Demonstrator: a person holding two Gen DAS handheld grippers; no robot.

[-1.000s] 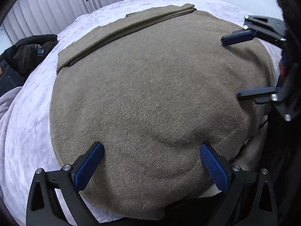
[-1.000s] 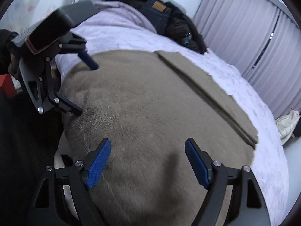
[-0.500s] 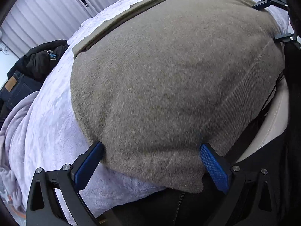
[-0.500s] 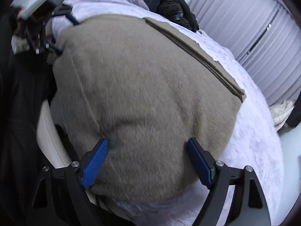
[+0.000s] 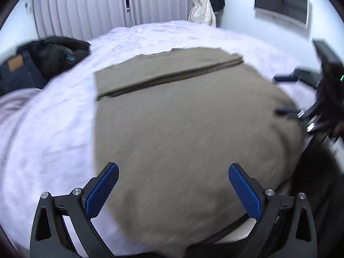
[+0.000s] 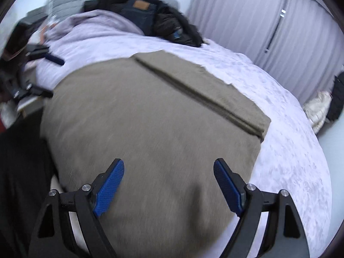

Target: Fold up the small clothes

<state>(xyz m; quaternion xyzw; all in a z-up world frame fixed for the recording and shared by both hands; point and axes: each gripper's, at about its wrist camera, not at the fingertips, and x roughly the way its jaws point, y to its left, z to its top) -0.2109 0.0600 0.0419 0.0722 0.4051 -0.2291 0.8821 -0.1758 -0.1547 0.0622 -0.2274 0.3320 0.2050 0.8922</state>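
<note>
**A:** Left wrist view, what has changed? Half a second ago the olive-brown knitted garment (image 5: 182,133) filled nearly the whole frame, its near hem hanging over the edge of the bed (image 5: 53,129). Now the frame takes in more of the room: the curtains (image 5: 86,6) along the top, a wall panel (image 5: 281,4) at upper right, and more pale bedspread at left. The left tool (image 5: 172,189) has drawn back and up from the cloth. Its blue pads stand wide apart with nothing pinched; the garment merely lies beneath them.

**B:** And the right wrist view?

**A:** The same. The right tool (image 6: 168,187) has its jaws spread wide, not gripping, above the garment's lower centre. The garment lies flat on the bed in mid-frame, with a folded band (image 6: 204,94) running diagonally across its far side.

**B:** Meaning for the task?

**A:** Probably one fold is laid and both tools are released and lifted to reposition; the broad near body is not yet folded. The next grasp likely falls on the near hem or corners.

**B:** Any writing?

**A:** A tan leather patch (image 6: 140,5) on dark jeans (image 6: 137,17), top centre of the right wrist view, is too blurred to read. Nothing else is legible.
</note>
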